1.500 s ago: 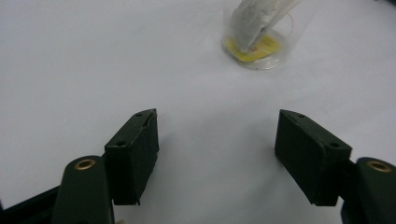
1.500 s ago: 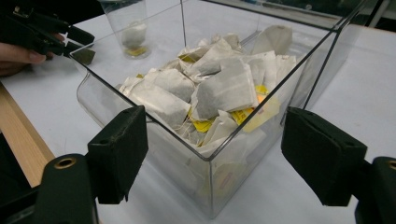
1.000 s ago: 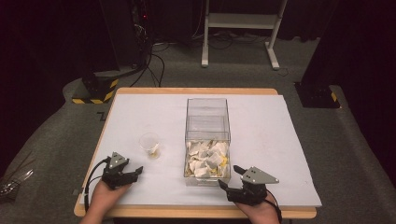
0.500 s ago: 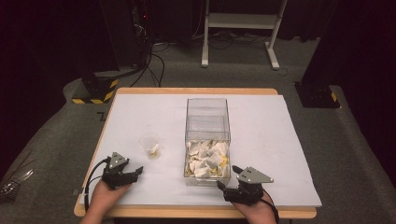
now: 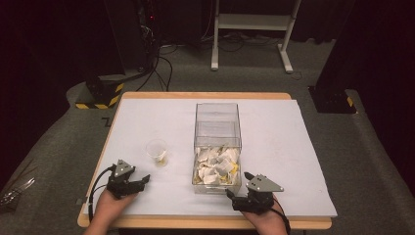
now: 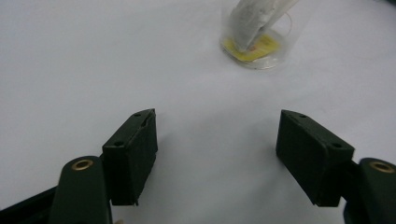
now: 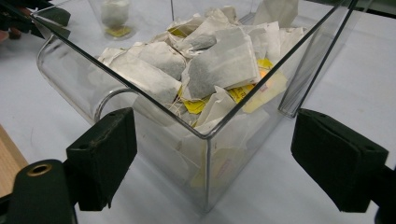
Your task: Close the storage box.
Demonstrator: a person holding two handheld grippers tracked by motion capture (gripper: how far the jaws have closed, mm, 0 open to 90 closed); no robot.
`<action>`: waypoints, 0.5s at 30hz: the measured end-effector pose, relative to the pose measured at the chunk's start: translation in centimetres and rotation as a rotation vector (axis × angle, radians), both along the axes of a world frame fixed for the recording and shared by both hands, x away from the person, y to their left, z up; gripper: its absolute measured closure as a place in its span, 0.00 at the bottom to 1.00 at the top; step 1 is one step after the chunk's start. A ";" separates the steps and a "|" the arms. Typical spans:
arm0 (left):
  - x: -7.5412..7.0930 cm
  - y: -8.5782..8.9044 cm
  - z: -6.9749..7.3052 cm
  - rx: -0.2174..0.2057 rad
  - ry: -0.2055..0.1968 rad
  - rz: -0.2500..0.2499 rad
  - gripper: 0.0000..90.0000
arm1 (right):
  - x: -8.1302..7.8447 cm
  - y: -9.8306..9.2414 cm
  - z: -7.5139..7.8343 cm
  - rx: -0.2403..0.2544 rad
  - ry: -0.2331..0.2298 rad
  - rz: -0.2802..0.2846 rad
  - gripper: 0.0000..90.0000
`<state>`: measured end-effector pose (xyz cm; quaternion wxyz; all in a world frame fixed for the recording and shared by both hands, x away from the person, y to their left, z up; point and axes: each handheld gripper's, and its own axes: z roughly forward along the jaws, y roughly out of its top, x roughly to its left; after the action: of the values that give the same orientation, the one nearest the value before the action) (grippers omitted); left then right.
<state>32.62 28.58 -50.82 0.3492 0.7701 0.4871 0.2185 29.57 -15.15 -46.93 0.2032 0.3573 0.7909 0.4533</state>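
A clear plastic box (image 5: 218, 128) stands mid-table, its near half holding several tea bags (image 5: 215, 164) with yellow tags (image 7: 196, 106). A small clear cup (image 5: 157, 152) with one tea bag in it (image 6: 254, 23) sits to the box's left. My left gripper (image 5: 140, 181) rests near the front left edge, open and empty, pointing toward the cup (image 6: 256, 44); its jaws (image 6: 217, 130) stand wide apart. My right gripper (image 5: 234, 197) lies at the box's near right corner (image 7: 205, 140). Its jaws have just been opening and are apart on either side of that corner, not pressing on it.
A white sheet (image 5: 293, 147) covers the wooden table (image 5: 205, 223). The front edge runs just behind both hands. A white metal stand (image 5: 249, 22) and cables lie on the dark floor beyond the table. White surface spreads to the right of the box.
My right gripper has edged slightly left toward the box corner. The left hand, the cup and the box have stayed put.
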 end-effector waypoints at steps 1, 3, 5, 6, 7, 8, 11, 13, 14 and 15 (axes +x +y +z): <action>0.0 0.0 0.0 0.000 0.000 -0.001 0.33 | 0.0 0.0 0.0 -0.001 -0.003 -0.002 0.16; 0.0 0.0 0.0 0.000 0.000 0.000 0.33 | 0.2 0.0 -0.1 0.000 -0.001 -0.007 0.16; 0.0 0.0 0.0 0.003 -0.001 -0.001 0.33 | 0.4 0.0 -0.1 0.000 0.000 -0.016 0.16; 0.0 0.0 0.0 0.000 0.000 0.000 0.33 | 0.4 0.1 -0.2 0.001 0.000 -0.021 0.16; 0.0 0.0 0.0 0.001 0.000 -0.001 0.33 | 0.5 0.1 -0.2 -0.001 -0.005 -0.024 0.16; 0.0 0.0 0.0 0.001 0.000 -0.002 0.33 | 0.6 0.1 -0.2 0.000 -0.008 -0.027 0.16; 0.0 0.0 0.0 0.000 -0.001 -0.001 0.33 | 0.9 0.1 -0.2 0.001 -0.009 -0.037 0.16; 0.0 0.0 0.0 0.001 0.000 -0.001 0.33 | 1.0 0.1 -0.2 0.000 -0.013 -0.046 0.16; 0.0 0.0 0.0 0.002 0.001 -0.003 0.33 | 1.1 0.2 -0.2 0.000 -0.017 -0.051 0.16; 0.0 0.0 0.0 0.002 0.001 -0.003 0.33 | 1.2 0.2 -0.2 -0.001 -0.021 -0.054 0.16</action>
<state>32.63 28.60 -50.82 0.3486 0.7713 0.4858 0.2179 30.76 -14.98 -47.14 0.2237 0.3735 0.7792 0.4508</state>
